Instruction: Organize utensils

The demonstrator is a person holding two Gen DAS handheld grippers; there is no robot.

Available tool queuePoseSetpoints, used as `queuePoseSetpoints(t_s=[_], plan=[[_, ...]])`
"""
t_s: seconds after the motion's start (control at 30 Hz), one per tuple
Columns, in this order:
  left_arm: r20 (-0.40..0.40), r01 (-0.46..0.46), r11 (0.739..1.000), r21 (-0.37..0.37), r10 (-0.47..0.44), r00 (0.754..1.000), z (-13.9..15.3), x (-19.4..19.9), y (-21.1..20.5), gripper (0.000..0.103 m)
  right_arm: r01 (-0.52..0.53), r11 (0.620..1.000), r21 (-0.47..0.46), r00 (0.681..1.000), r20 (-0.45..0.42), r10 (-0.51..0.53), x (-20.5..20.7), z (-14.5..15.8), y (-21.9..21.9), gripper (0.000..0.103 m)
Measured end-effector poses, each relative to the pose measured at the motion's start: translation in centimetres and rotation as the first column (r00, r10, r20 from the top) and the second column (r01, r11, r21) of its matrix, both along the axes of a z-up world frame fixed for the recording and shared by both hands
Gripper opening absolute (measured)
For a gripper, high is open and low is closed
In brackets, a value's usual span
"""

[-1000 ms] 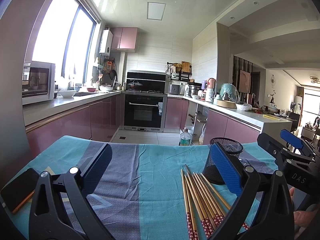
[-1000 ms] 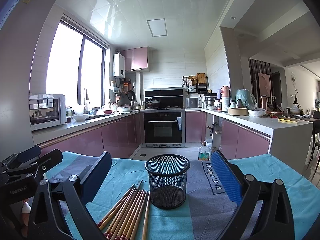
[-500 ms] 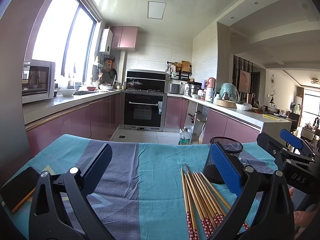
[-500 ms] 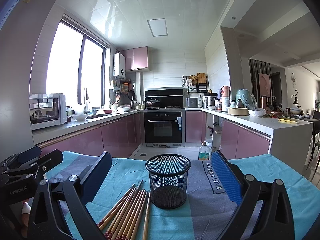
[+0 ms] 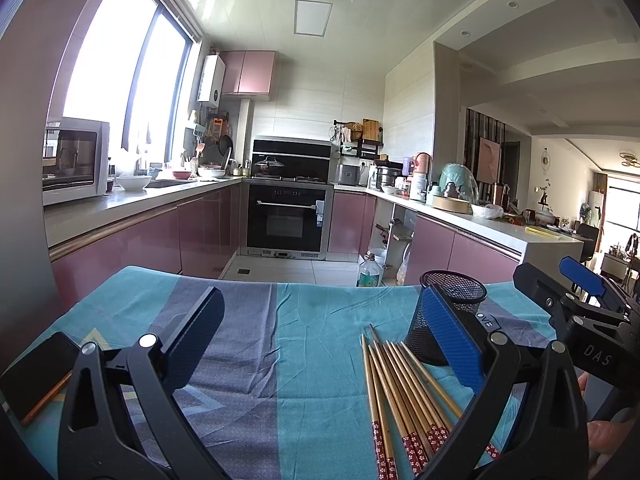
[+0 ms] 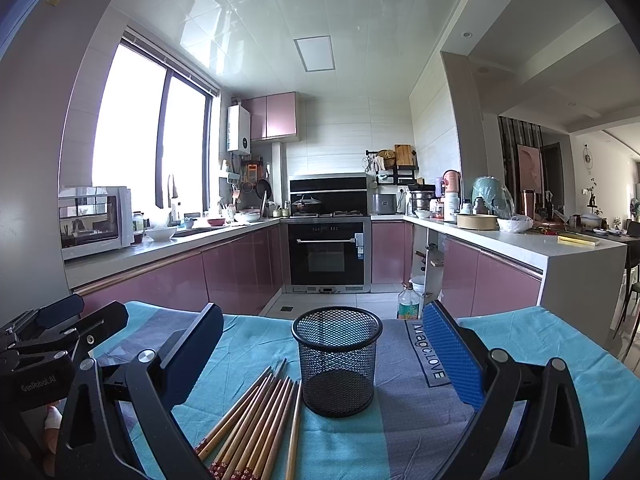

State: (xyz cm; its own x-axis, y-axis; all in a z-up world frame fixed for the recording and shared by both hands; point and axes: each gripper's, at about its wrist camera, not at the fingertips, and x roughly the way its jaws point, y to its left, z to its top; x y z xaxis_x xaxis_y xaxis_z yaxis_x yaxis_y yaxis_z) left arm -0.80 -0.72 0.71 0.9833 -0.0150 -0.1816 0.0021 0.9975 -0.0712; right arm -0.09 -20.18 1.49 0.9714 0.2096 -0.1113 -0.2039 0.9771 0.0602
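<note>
Several wooden chopsticks (image 5: 404, 396) with red patterned ends lie side by side on the teal and grey cloth, just left of a black mesh cup (image 5: 448, 316). My left gripper (image 5: 320, 340) hovers open over the cloth, its right finger in front of the cup. In the right wrist view the mesh cup (image 6: 337, 360) stands upright and empty between the fingers of my open right gripper (image 6: 324, 344), with the chopsticks (image 6: 256, 424) at its lower left. Each gripper shows at the edge of the other's view.
A dark phone (image 5: 34, 374) lies at the cloth's left edge. The table (image 6: 580, 364) ends a short way beyond the cup, and a plastic bottle (image 5: 370, 270) stands on the kitchen floor behind it. Pink cabinets and an oven are farther back.
The left wrist view has tilted up very slightly. Neither gripper has shifted otherwise; cup and chopsticks stay put.
</note>
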Motion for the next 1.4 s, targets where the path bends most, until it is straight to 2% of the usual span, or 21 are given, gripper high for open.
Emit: queuePoseSetpoints(t_s=[0.63,0.7,0.83,0.93,1.0,1.03,1.07,1.13,1.2,1.4], plan=[[-0.025,0.015,1.000,0.000,-0.015,1.000,-0.8,0.3,0.3,0.097,-0.006,1.000,-0.005,1.000,-0.029,0.006,0.3,-0.3,0.1,0.097],[-0.044,0.018,1.000,0.015,-0.018,0.999,-0.8,0.8,0.2,0.097,-0.015,1.000,-0.011,0.999,-0.053,0.015,0.6,-0.4,0.2,0.097],[-0.104,0.031,0.999,0.038,-0.027,0.994,-1.1,1.8,0.2,0.097,-0.056,0.998,-0.009,0.983,-0.175,0.054,2.2,-1.0,-0.1,0.097],[-0.183,0.055,0.997,0.051,-0.045,0.982,-1.8,3.2,0.2,0.097,-0.099,0.995,-0.005,0.949,-0.300,0.093,4.0,-2.1,-0.5,0.097],[-0.244,0.079,0.995,0.063,-0.062,0.968,-2.4,4.2,0.1,0.097,-0.162,0.987,-0.012,0.908,-0.393,0.144,5.1,-3.3,0.0,0.097],[-0.269,0.092,0.993,0.069,-0.070,0.961,-2.7,4.7,-0.1,0.096,-0.173,0.984,-0.031,0.892,-0.429,0.143,5.5,-3.8,0.4,0.093],[-0.296,0.107,0.991,0.080,-0.079,0.952,-3.1,5.1,-0.3,0.093,-0.189,0.981,-0.052,0.875,-0.463,0.144,5.9,-4.6,0.7,0.081],[-0.346,0.133,0.985,0.113,-0.087,0.934,-3.9,6.1,-0.8,0.089,-0.221,0.973,-0.066,0.833,-0.532,0.153,6.6,-5.8,1.3,0.068],[-0.398,0.169,0.978,0.120,-0.109,0.911,-4.6,7.0,-1.3,0.085,-0.238,0.970,-0.042,0.787,-0.594,0.167,7.3,-6.8,1.5,0.062],[-0.518,0.244,0.962,0.124,-0.147,0.843,-6.9,10.0,-2.4,0.071,-0.277,0.960,-0.052,0.733,-0.657,0.176,8.1,-8.0,2.6,0.042]])
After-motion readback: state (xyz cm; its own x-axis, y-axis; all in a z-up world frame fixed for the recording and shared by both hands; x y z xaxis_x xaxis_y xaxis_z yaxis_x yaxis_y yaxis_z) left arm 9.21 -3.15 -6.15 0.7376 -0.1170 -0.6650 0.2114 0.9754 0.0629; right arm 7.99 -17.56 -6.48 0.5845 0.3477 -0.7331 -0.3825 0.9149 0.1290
